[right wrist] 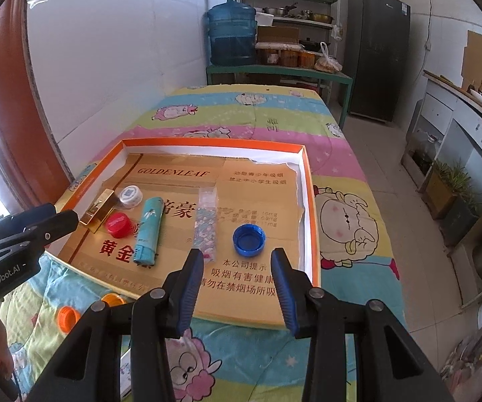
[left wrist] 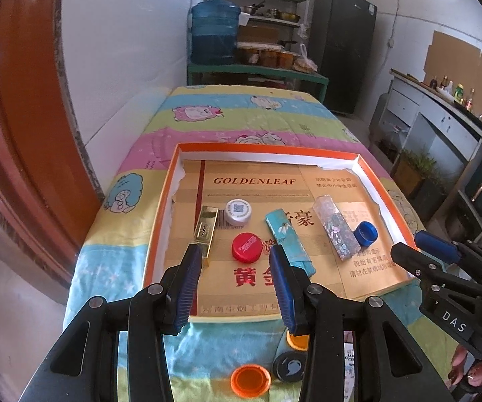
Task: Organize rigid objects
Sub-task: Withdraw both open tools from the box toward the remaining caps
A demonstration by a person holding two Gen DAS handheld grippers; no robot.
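Note:
An orange-rimmed shallow box (left wrist: 174,181) (right wrist: 311,201) lies on the quilt-covered table. In it lie a gold bar-shaped case (left wrist: 205,231) (right wrist: 98,209), a white cap (left wrist: 238,211) (right wrist: 129,196), a red cap (left wrist: 246,247) (right wrist: 118,224), a teal lighter (left wrist: 289,243) (right wrist: 147,231), a floral lighter (left wrist: 336,227) (right wrist: 206,224) and a blue cap (left wrist: 365,233) (right wrist: 249,239). My left gripper (left wrist: 235,254) is open and empty just in front of the red cap. My right gripper (right wrist: 237,256) is open and empty just in front of the blue cap.
Orange caps (left wrist: 250,380) (right wrist: 68,318) and a dark cap (left wrist: 288,365) lie on the quilt in front of the box. A red door frame (left wrist: 23,117) stands at left. A water jug (right wrist: 232,33), shelves and a dark fridge (right wrist: 376,53) stand behind the table.

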